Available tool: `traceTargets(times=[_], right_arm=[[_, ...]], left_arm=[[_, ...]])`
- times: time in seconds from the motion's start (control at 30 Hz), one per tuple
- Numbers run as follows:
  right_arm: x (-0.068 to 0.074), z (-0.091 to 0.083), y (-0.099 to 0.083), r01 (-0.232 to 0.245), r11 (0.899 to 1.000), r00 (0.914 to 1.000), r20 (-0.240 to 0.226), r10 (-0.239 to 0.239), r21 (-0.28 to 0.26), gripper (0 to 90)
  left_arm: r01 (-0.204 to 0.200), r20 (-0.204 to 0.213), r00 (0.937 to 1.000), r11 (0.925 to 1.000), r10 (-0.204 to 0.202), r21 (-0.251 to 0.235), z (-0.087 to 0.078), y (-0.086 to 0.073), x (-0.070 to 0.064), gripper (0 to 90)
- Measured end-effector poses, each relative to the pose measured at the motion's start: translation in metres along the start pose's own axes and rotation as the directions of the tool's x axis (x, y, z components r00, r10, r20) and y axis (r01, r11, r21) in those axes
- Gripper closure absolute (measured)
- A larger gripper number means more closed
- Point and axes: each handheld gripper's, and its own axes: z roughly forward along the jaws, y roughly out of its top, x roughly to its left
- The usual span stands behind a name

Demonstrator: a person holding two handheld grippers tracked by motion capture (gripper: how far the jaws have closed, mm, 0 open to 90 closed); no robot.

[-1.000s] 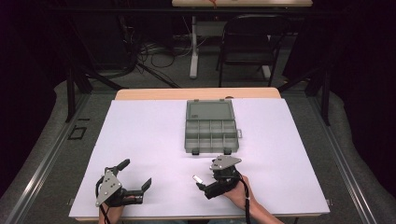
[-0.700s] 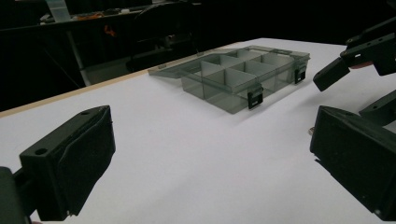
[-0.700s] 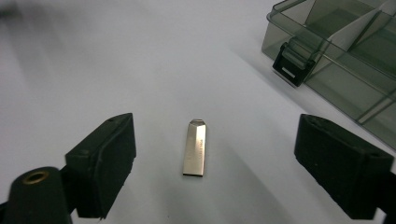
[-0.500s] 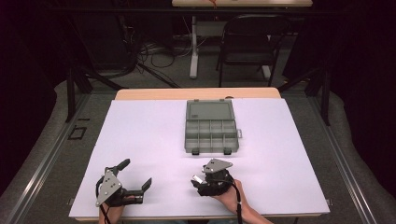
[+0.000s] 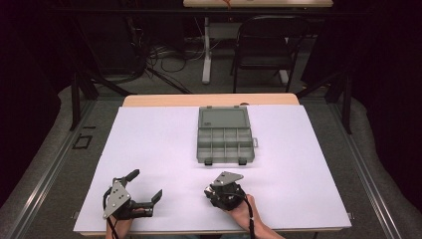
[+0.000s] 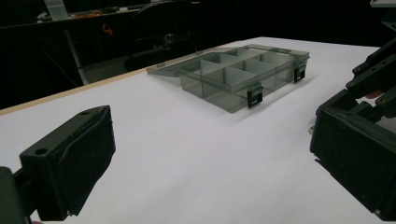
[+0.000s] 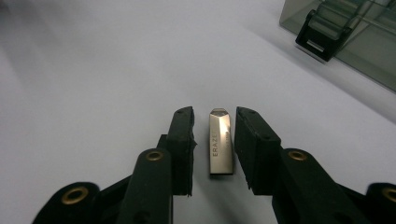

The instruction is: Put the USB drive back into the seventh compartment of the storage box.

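While the left gripper (image 5: 142, 191) rests near the front left corner of the white table (image 5: 308, 199) with its jaws spread wide and nothing between them, the right gripper (image 5: 215, 191) sits low over the table near the front centre. Its jaws are parted only a little, one on each side of a small silver USB stick (image 7: 220, 141) that lies flat on the white surface. A thin gap shows on either side, so the stick is straddled but not pinched. Farther back, toward the middle of the table, a grey plastic organiser box (image 5: 225, 141) stands with its lid (image 5: 223, 118) laid open and its compartments showing.
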Motion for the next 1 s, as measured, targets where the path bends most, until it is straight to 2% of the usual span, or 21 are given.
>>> traceTargets(times=[0.43, 0.67, 1.0], right_arm=[[-0.0006, 0.0018, -0.0024, -0.013, 1.0, 0.9995, 0.028, 0.014, -0.006, 77.8], [0.0023, 0.0015, -0.003, -0.003, 1.0, 0.9989, 0.047, 0.003, -0.01, 78.8], [0.0017, -0.0054, 0.0001, 0.017, 0.999, 0.999, 0.043, -0.016, -0.033, 78.9]], left_arm=[[-0.005, 0.005, 1.0, 1.0, 0.005, 0.004, 0.0005, -0.0003, 0.0009, 0.1], [-0.004, 0.002, 1.0, 1.0, 0.004, 0.003, 0.0002, -0.0002, 0.0007, 0.1], [-0.002, 0.004, 1.0, 1.0, 0.002, 0.0, -0.0001, 0.0001, 0.0007, 0.1]])
